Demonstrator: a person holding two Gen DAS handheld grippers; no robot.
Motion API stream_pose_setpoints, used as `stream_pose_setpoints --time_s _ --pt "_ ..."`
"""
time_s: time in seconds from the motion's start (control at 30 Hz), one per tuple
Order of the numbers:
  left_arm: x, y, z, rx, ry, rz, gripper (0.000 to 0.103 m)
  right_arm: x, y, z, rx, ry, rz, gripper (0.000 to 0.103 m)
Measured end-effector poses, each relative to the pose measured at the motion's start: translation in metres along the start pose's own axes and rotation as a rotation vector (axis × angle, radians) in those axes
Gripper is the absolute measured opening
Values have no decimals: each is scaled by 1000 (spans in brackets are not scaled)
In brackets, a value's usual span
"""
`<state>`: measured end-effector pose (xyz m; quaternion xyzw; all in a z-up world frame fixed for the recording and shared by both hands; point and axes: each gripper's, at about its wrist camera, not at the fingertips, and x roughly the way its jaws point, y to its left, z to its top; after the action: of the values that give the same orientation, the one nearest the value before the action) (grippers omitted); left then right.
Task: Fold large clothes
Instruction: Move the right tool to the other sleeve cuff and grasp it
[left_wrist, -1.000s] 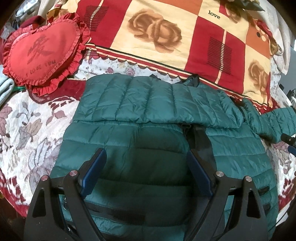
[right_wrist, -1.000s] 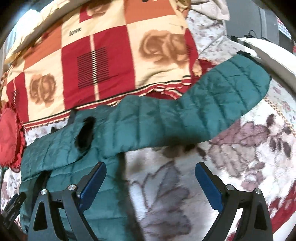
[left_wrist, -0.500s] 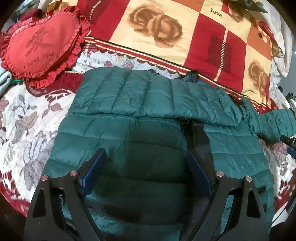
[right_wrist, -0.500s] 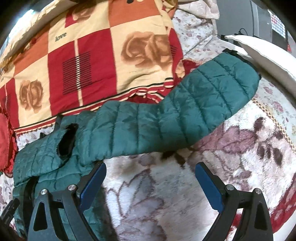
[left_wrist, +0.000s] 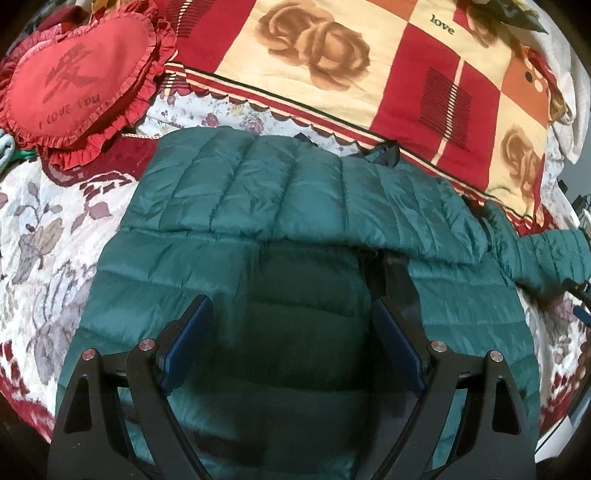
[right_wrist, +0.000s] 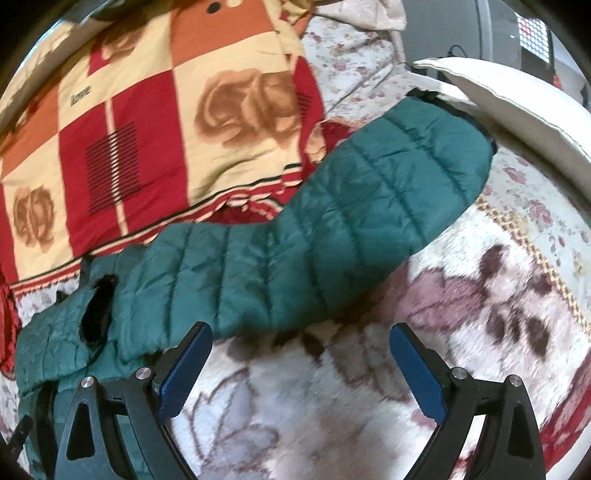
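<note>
My jacket (left_wrist: 295, 229) is quilted, faintly shiny cloth; my left tongs (left_wrist: 291, 332) are matt black plastic with metal rivets; the bedspread (right_wrist: 314, 406) looks fuzzy.

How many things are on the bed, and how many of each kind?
Green puffer jacket: 1
Red heart cushion: 1
Checked rose blanket: 1
White pillow: 1
Grippers, left gripper and right gripper, above the bed: 2
Total: 6
</note>
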<state>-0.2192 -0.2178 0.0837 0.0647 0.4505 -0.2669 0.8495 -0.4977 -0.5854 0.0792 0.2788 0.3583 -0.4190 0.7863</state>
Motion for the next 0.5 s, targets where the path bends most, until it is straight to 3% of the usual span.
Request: stream_pose_setpoints --time_s 0.2,0.5 --pt "7 -3 11 9 3 16 88 -3 -21 24 29 -32 -47 95" --pt "18 1 8 -4 26 21 88 6 -84 54 196 -92 -140 95"
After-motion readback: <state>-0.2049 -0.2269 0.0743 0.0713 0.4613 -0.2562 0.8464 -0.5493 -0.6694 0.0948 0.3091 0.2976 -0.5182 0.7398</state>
